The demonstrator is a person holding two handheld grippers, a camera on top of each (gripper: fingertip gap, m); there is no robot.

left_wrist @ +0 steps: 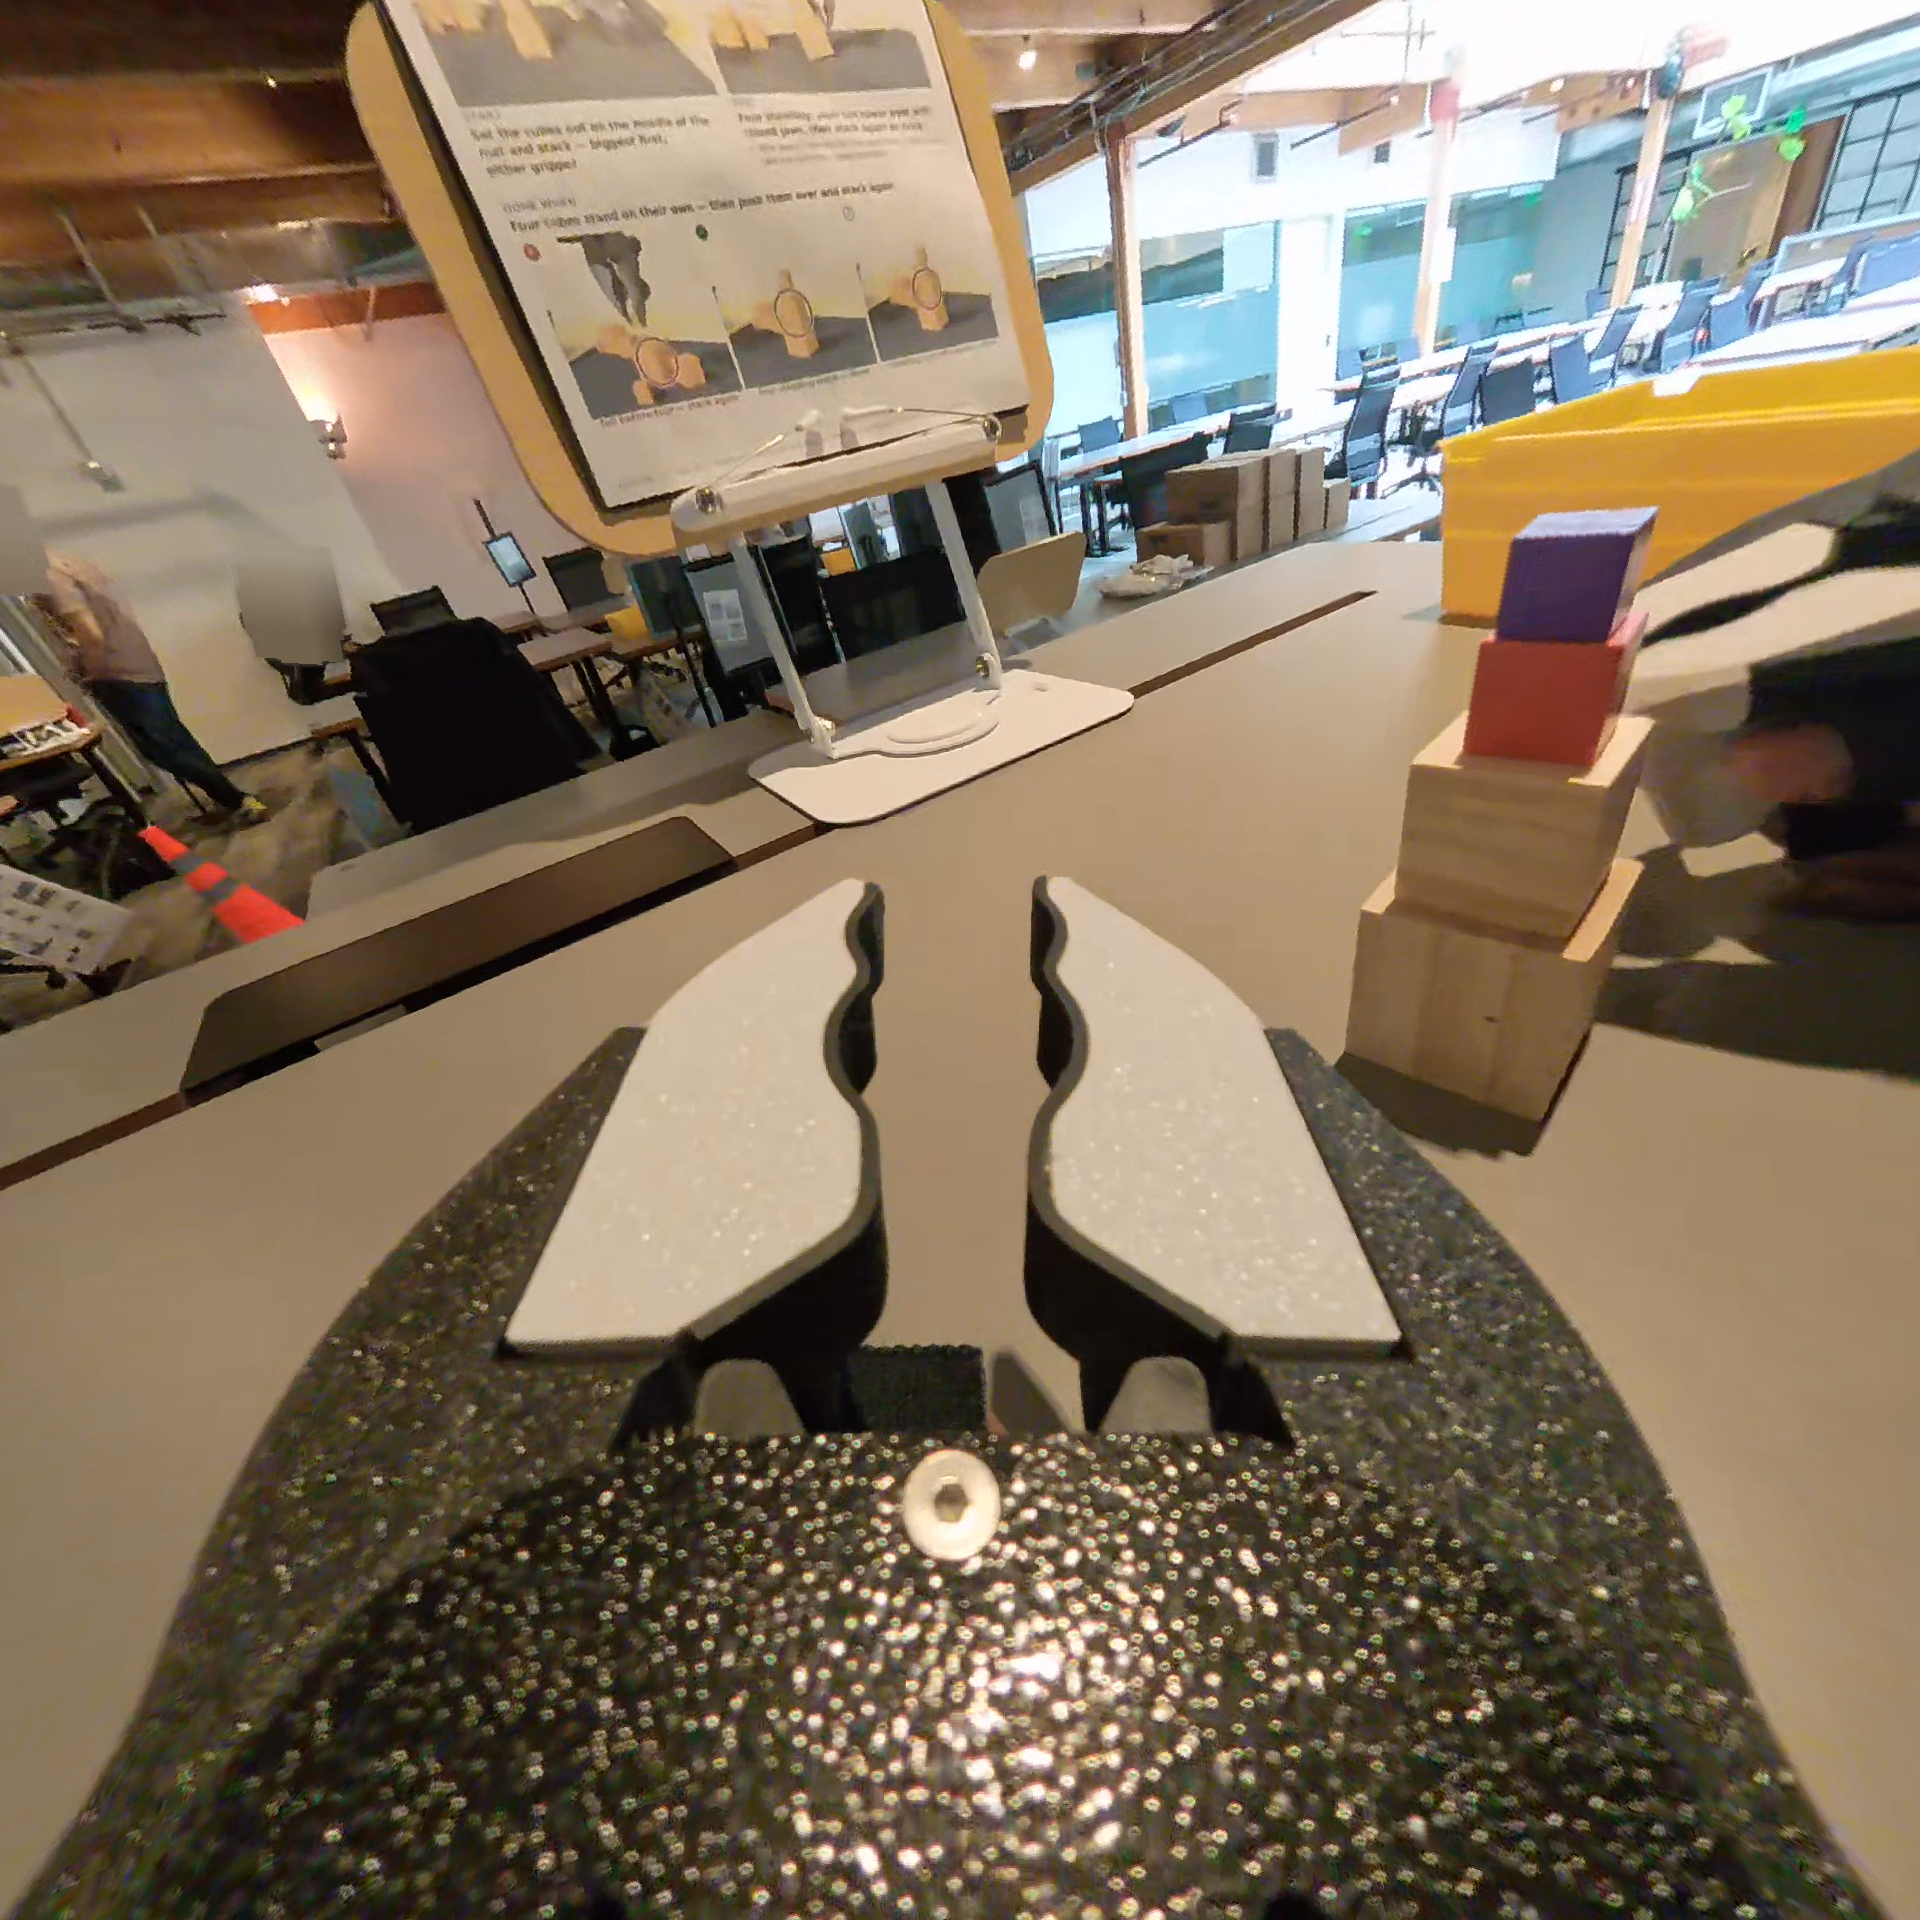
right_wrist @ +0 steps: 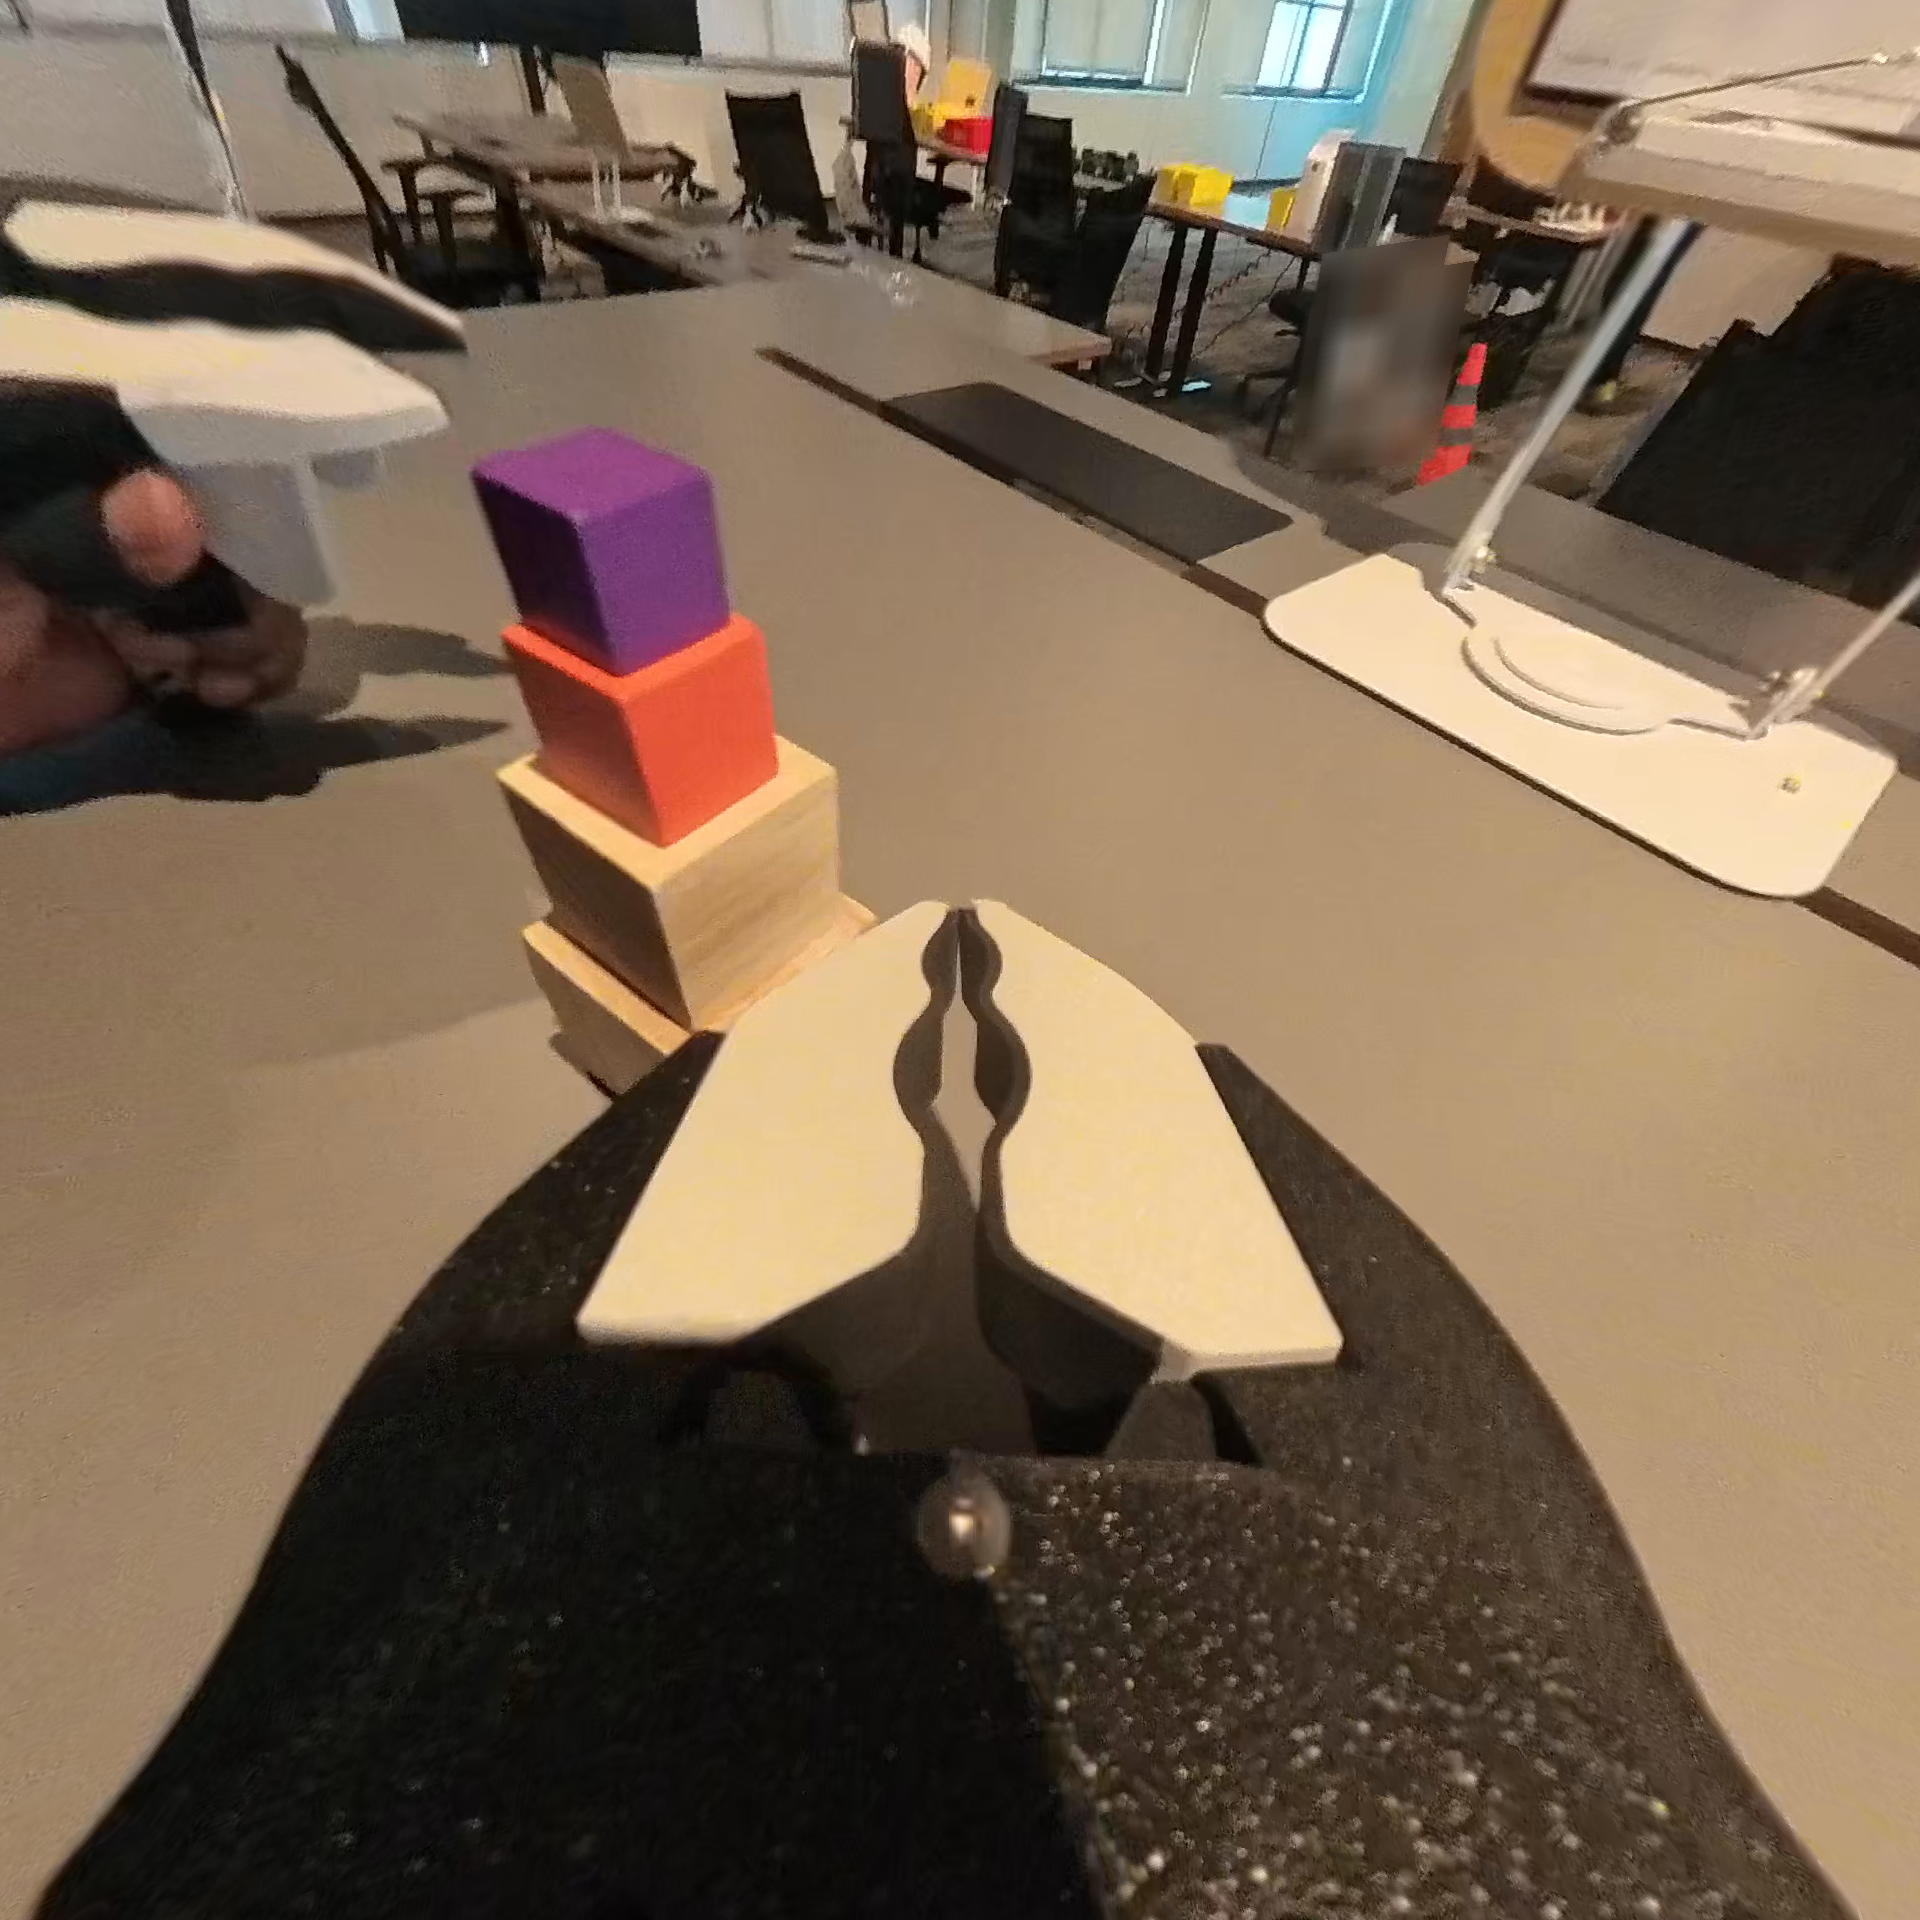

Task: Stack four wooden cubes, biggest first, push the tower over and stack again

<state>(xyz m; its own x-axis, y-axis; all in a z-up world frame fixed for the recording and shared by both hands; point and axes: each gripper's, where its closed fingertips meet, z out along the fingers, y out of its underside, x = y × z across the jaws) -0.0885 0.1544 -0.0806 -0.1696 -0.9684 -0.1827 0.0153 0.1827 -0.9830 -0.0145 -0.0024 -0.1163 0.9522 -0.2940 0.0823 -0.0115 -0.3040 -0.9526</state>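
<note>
Four cubes stand as a tower on the grey table (left_wrist: 1039, 831). From the bottom they are a big plain wooden cube (left_wrist: 1475, 1008), a smaller plain cube (left_wrist: 1517, 831), a red cube (left_wrist: 1543, 701) and a purple cube (left_wrist: 1569, 577). My left gripper (left_wrist: 956, 904) is open and empty, left of the tower and apart from it. My right gripper (right_wrist: 961, 916) is shut and empty. Its tips are close beside the lower plain cubes (right_wrist: 686, 883); I cannot tell if they touch. The purple cube (right_wrist: 613, 551) and red cube (right_wrist: 655, 717) sit on top. The right gripper also shows blurred just right of the tower in the left wrist view (left_wrist: 1766, 613).
A document stand with an instruction sheet (left_wrist: 727, 260) stands on a white base (left_wrist: 935, 748) at the back of the table; the base also shows in the right wrist view (right_wrist: 1558, 727). A yellow bin (left_wrist: 1662, 468) sits behind the tower. Dark strips (right_wrist: 1091, 468) run across the table. There is about 20 centimeters between the tips of the two grippers. Between my right fingertips and the smaller plain cube (left_wrist: 1517, 831) there is roughly 7 centimeters.
</note>
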